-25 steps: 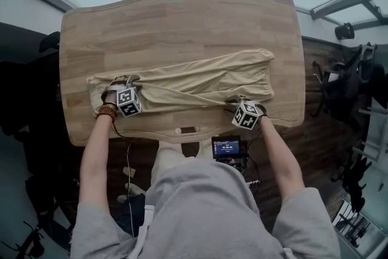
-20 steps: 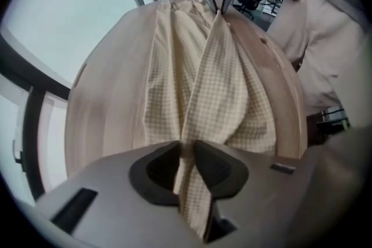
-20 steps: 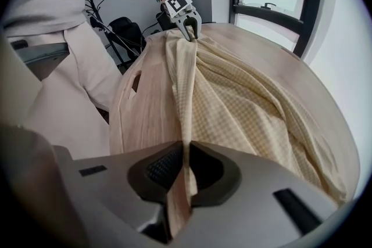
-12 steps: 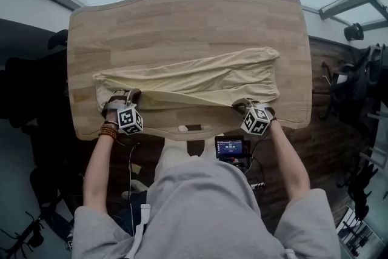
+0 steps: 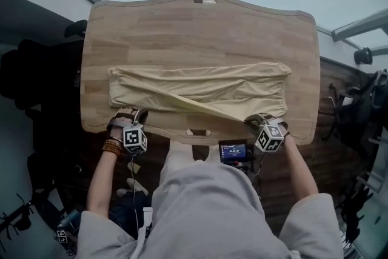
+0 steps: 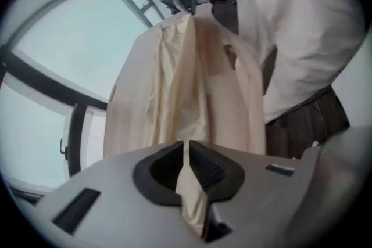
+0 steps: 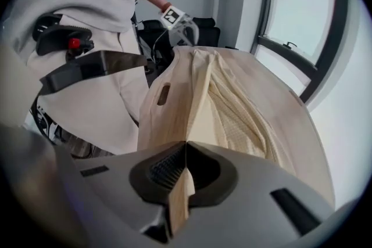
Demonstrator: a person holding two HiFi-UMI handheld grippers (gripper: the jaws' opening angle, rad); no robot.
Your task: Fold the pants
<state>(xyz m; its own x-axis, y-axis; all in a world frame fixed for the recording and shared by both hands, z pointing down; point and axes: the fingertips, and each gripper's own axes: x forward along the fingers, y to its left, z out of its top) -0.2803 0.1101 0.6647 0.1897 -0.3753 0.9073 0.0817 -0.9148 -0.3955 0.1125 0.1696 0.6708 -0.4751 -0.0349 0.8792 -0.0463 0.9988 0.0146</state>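
Pinches the near edge of the pants in the left claw at 7 o'clock of the bench, and in the right claw at 5 o'clock. Rest spread lengthwise mid-bench, toward 12 o'clock from both.

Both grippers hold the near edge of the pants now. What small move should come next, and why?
Probably lift both hands together and carry the near edge over toward the far edge. The left gripper and the right gripper have each just closed on the near long edge of the pants, which lie stretched lengthwise across the table, so a lengthwise fold seems due.
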